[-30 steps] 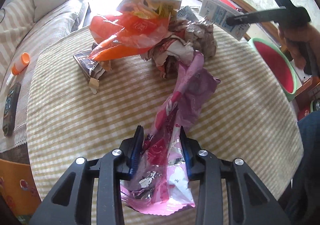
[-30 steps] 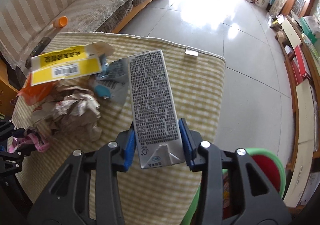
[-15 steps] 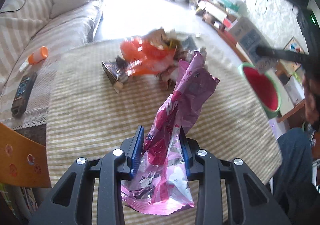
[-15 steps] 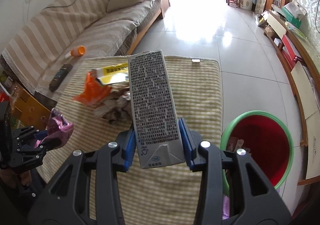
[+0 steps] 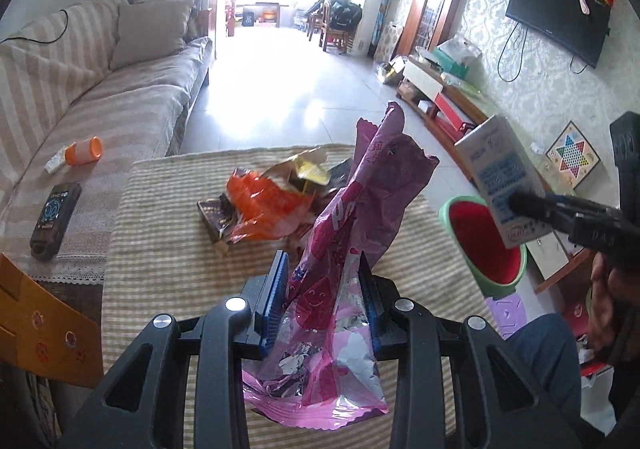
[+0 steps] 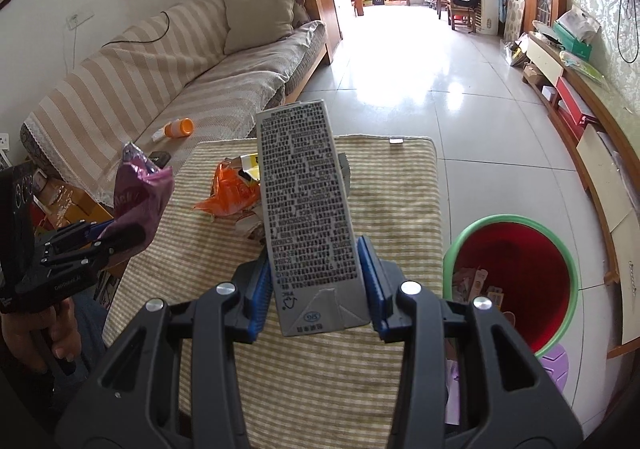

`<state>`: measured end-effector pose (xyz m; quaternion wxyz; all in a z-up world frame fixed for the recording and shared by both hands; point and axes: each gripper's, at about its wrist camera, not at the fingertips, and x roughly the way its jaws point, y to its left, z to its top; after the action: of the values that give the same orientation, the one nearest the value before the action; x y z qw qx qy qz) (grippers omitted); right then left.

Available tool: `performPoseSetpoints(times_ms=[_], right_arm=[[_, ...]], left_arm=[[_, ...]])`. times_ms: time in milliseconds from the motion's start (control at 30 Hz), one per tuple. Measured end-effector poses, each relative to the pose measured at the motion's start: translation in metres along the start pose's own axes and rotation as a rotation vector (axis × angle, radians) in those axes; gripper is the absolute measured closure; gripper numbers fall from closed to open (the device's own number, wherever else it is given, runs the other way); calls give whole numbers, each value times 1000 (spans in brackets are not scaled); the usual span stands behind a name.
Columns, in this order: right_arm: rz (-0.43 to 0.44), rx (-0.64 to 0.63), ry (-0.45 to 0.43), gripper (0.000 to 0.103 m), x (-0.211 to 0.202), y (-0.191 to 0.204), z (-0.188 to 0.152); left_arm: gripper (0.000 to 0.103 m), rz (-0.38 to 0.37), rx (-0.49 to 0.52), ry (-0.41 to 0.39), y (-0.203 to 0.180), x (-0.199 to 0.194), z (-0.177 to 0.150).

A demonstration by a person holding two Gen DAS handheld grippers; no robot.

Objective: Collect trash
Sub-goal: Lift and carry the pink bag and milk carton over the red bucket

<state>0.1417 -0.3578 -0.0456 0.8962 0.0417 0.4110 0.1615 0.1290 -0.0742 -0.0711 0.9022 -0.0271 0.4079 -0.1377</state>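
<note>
My left gripper (image 5: 323, 295) is shut on a pink foil snack bag (image 5: 352, 249) and holds it upright above the striped table (image 5: 160, 269). My right gripper (image 6: 314, 281) is shut on a grey milk carton (image 6: 308, 209), held above the table's right side next to the red bin with a green rim (image 6: 516, 273). The carton (image 5: 500, 177) and bin (image 5: 480, 245) also show in the left wrist view. A pile of trash with an orange wrapper (image 5: 268, 209) lies mid-table, also in the right wrist view (image 6: 230, 189).
A striped sofa (image 5: 100, 109) stands left of the table with an orange-capped bottle (image 5: 82, 151) and a remote (image 5: 56, 217) on it. A low cabinet (image 6: 592, 129) runs along the right wall. Some trash lies inside the bin. The tiled floor (image 6: 420, 61) stretches beyond.
Both grippers have risen and pulled back from the pile, lifting the pink bag and the carton. The carton now hangs near the red bin.
</note>
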Motion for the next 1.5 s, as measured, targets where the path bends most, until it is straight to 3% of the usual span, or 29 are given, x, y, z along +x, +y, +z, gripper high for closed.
performPoseSetpoints(times_ms=[433, 667, 1067, 1500], right_arm=[[-15, 62, -56, 64, -23, -27, -11], [-34, 103, -83, 64, -33, -59, -10], [-96, 234, -106, 64, -43, -140, -23], [-146, 363, -82, 64, -29, -213, -48]], left_arm=[[72, -17, 43, -26, -42, 2, 26], [72, -69, 50, -6, -70, 22, 41], [72, -208, 76, 37, -157, 78, 68], [70, -316, 128, 138, -244, 155, 68]])
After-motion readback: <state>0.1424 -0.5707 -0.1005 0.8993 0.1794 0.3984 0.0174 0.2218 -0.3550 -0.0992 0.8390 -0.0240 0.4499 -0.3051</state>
